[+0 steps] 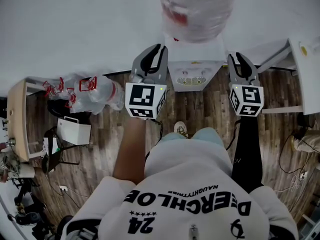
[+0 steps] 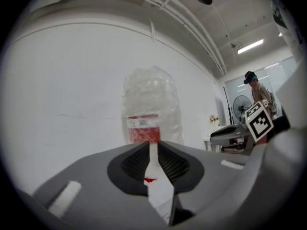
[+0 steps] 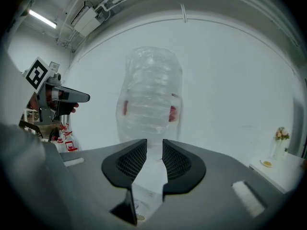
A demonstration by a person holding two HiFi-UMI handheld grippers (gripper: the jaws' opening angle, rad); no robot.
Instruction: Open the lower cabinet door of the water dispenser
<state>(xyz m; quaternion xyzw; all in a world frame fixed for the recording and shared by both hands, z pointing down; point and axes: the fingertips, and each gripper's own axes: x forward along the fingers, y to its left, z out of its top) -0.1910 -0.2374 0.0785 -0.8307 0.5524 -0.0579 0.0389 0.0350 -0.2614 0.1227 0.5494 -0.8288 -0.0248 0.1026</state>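
Dispenser (image 1: 195, 66) dead ahead, bottle (image 1: 197, 4) on top. It sits between my left gripper (image 1: 152, 51) and right gripper (image 1: 236, 59) — both clear of it, jaws slightly parted, gripping nothing. Lower door — hidden from me.

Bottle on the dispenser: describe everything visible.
The bottle is a large clear plastic jug with a ribbed, crinkly-looking wall and a red label band near its lower end. It stands upright on top of the white dispenser, before a white wall. Its neck is hidden; water level cannot be told.
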